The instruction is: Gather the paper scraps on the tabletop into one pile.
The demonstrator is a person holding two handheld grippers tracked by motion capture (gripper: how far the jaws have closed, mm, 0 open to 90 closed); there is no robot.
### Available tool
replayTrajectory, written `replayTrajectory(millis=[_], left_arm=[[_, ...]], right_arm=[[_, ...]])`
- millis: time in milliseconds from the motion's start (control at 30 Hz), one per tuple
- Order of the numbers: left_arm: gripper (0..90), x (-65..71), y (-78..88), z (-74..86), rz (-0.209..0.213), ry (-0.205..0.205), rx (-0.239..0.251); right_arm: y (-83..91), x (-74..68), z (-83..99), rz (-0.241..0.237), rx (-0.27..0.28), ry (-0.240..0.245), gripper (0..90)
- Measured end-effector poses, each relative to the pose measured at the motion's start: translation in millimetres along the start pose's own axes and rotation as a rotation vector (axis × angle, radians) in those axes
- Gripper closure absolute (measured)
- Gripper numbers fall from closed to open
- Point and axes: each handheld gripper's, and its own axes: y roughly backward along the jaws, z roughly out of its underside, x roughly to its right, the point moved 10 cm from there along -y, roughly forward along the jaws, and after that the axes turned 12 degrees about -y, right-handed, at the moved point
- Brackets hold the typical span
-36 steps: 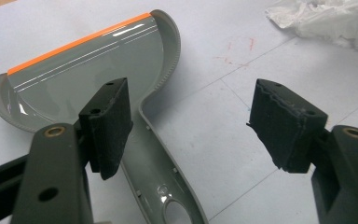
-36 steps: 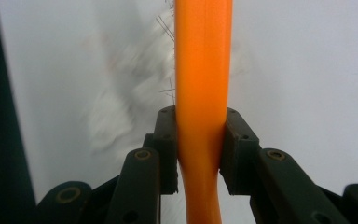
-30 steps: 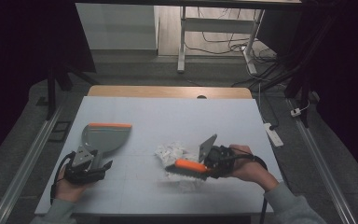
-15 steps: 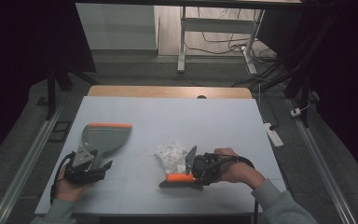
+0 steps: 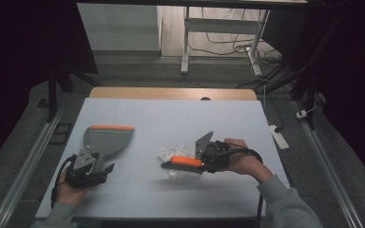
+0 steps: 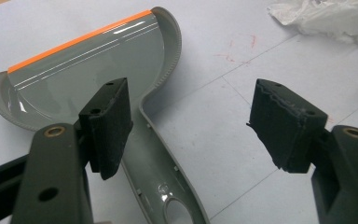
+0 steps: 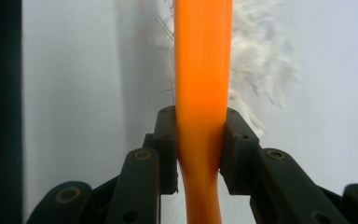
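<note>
A grey dustpan (image 5: pixel 107 140) with an orange lip lies at the table's left. My left gripper (image 5: pixel 91 156) stands open at its handle. In the left gripper view the dustpan (image 6: pixel 84 74) handle runs beside one pad, and the left gripper (image 6: pixel 191 100) has its other pad well clear of it. My right gripper (image 5: pixel 202 160) is shut on an orange-backed brush (image 5: pixel 183 163) that points left over crumpled white paper (image 5: pixel 170 153). In the right gripper view both pads of the right gripper (image 7: pixel 200 121) press the orange brush (image 7: pixel 203 70), with paper scraps (image 7: pixel 261 60) beside it.
The pale table top (image 5: pixel 171 118) ends in a wooden strip (image 5: pixel 171 93) at the far side. A white power strip (image 5: pixel 278 134) lies on the floor to the right. Crumpled paper (image 6: pixel 326 16) is in the far right of the left gripper view.
My right gripper with the brush swept toward the near left, then came back up and to the right beside the paper. The left gripper and dustpan stayed put.
</note>
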Motion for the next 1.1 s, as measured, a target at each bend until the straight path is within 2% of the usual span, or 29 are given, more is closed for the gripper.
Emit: replayTrajectory(millis=[67,200,300,367,400,433,533,600,667,900,1000,1033,1100], left_arm=[[30.2,0.3,0.2,-0.5,0.0,-0.002,0.001],[30.2,1.3,0.3,-1.5,0.001,-0.003,0.004],[30.2,1.4,0.4,-1.6,0.002,-0.003,0.005],[30.2,1.4,0.9,-1.4,0.002,-0.002,0.005],[30.2,1.4,1.2,-1.6,0.002,-0.001,0.006],[30.2,1.4,1.3,-1.8,0.002,-0.002,0.007],[30.2,1.5,0.7,-2.1,0.002,-0.002,0.009],[30.2,1.7,0.4,-1.8,0.004,-0.005,0.006],[30.2,1.8,0.5,-1.9,0.003,-0.005,0.006],[30.2,1.4,0.2,-1.0,0.0,-0.004,0.002],[30.2,1.4,0.4,-1.0,0.0,-0.004,0.001],[30.1,1.6,0.3,-1.0,0.0,-0.004,0.001],[30.2,1.8,-0.2,-0.8,0.003,-0.006,-0.001]], right_arm=[[11.4,5.7,1.7,0.023,0.047,-0.082,70.6],[24.3,19.1,11.4,0.067,0.084,-0.344,70.6],[20.8,26.2,23.2,0.088,0.058,-0.533,70.6],[15.7,32.4,33.9,0.125,0.021,-0.607,70.6],[11.9,35.6,39.3,0.143,0.007,-0.66,70.6],[6.3,37.4,45.6,0.138,-0.01,-0.718,70.6],[-6.8,38.7,53.8,0.115,-0.024,-0.803,70.6],[-13.9,37.9,53.0,0.096,-0.022,-0.828,70.7],[-17.2,39.6,45.8,0.097,0.01,-0.837,70.7],[-33.9,41.5,10.0,0.057,0.119,-0.796,70.6],[-27.6,45.5,1.5,0.063,0.171,-0.782,70.7],[-22.5,45.6,0.4,0.05,0.19,-0.785,70.7],[-8.9,48.2,0.9,0.071,0.229,-0.774,70.6]])
